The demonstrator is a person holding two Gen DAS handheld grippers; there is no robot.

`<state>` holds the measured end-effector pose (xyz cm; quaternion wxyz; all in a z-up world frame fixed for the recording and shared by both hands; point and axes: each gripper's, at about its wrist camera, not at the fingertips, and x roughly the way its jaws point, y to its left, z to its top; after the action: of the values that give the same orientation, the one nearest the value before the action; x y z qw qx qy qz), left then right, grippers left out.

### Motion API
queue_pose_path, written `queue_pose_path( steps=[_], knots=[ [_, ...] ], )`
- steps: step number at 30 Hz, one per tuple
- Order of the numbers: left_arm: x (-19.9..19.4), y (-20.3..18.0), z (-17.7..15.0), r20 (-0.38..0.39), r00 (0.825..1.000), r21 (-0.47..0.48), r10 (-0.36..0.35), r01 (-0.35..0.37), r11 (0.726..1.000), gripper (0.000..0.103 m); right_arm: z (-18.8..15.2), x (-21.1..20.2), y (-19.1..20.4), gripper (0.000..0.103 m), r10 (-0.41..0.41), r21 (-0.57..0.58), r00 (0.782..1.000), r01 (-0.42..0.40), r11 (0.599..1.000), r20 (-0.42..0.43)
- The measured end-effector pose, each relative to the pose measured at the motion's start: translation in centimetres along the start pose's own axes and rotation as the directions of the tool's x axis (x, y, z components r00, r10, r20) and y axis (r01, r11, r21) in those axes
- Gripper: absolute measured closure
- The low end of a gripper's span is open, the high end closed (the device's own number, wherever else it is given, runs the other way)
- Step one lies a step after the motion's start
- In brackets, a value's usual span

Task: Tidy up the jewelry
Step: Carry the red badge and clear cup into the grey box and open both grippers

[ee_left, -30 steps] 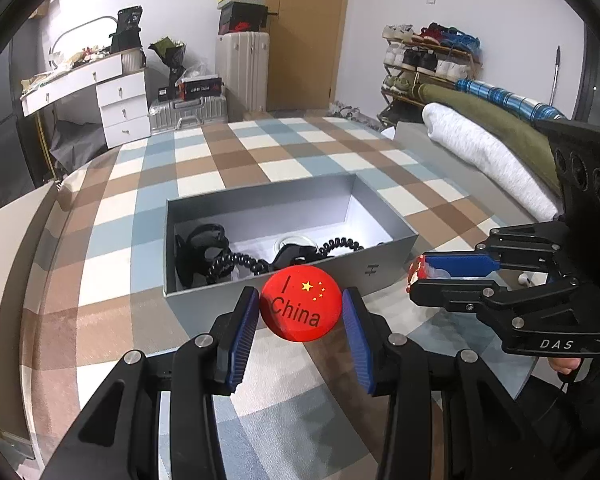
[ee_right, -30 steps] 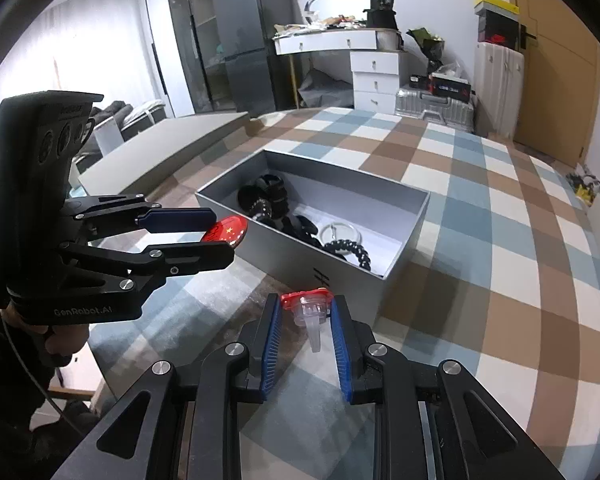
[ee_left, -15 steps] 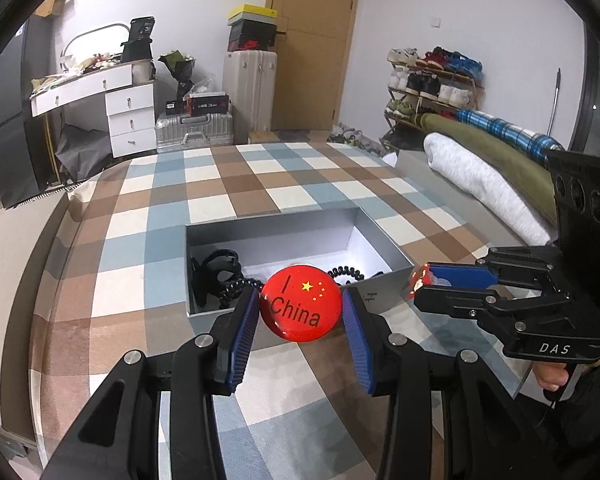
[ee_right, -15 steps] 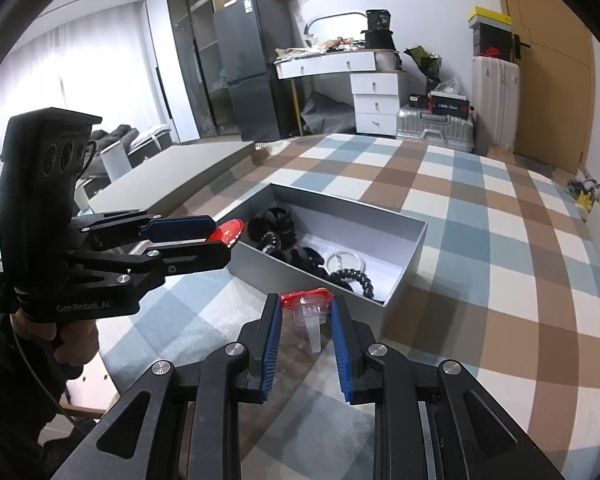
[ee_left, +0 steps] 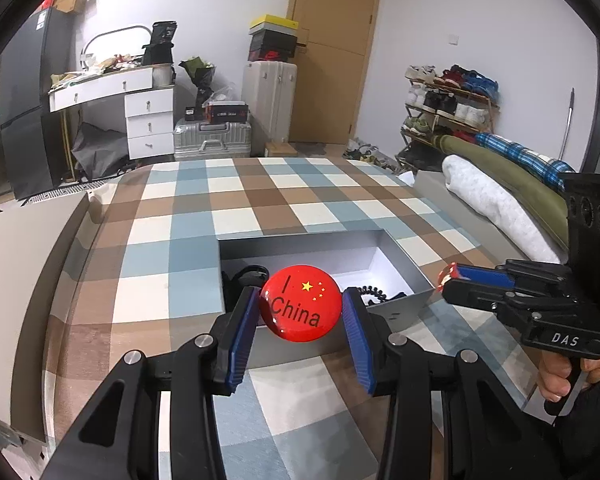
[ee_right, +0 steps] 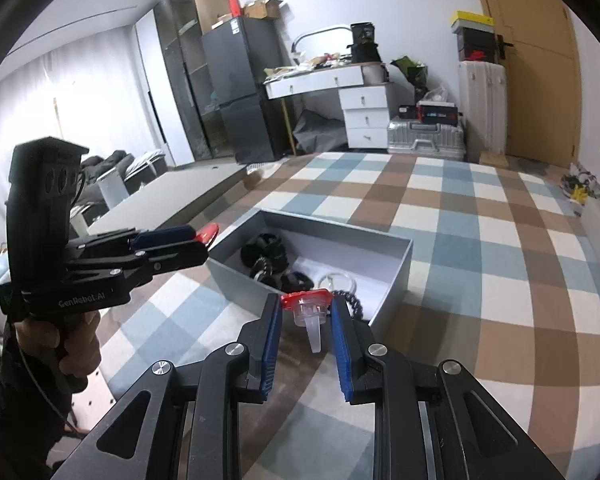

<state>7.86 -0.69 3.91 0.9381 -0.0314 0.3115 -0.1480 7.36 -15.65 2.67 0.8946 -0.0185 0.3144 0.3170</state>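
Left tool (ee_left: 302,314): jaws part-open, blue pads pressed on opposite edges of a round red badge (ee_left: 300,304). The badge faces the camera, printed side showing "I", stars and "China"; the lettering slants down to the right. It hangs in the air above the near wall of a grey box (ee_left: 388,240). In the right wrist view only a red sliver of the badge (ee_right: 207,233) shows edge-on past the left tool (ee_right: 196,240), left of the box (ee_right: 400,264).

Right tool (ee_right: 306,320): jaws narrowly apart, closed on a small clear plastic piece with a red top (ee_right: 306,306). Its long axis runs roughly upright, red cap above, clear tapered stem pointing down between the pads. It hangs over the box's near corner. In the left wrist view just its red tip (ee_left: 446,278) shows at the end of the right tool (ee_left: 456,284); the rest is hidden by the pads.

The open box lies on a checked bed cover (ee_left: 236,184), toward its near edge, long axis crosswise in the left wrist view. Inside: black coiled bands (ee_right: 266,258), a black beaded strand (ee_right: 354,300) and a pale ring (ee_right: 338,280); the badge and tools cover part of the contents, and the dark items are hard to tell apart.

A hand (ee_right: 66,340) grips the left tool's handle; another hand (ee_left: 568,376), cut off at the frame edge, holds the right.
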Motion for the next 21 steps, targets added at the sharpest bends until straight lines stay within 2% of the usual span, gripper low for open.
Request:
queue_pose_path(
  steps=[8, 21],
  knots=[
    [0.4, 0.5, 0.0, -0.002, 1.0, -0.015, 0.02, -0.02, 1.0, 0.066, 1.1, 0.8, -0.2, 0.079, -0.034, 0.053, 0.999, 0.033, 0.998, 0.025],
    [1.9, 0.3, 0.7, -0.022, 0.999, -0.015, 0.028, -0.029, 0.999, 0.066, 1.5, 1.8, -0.8, 0.079, -0.022, 0.101, 1.0, 0.021, 0.995, 0.01]
  ],
)
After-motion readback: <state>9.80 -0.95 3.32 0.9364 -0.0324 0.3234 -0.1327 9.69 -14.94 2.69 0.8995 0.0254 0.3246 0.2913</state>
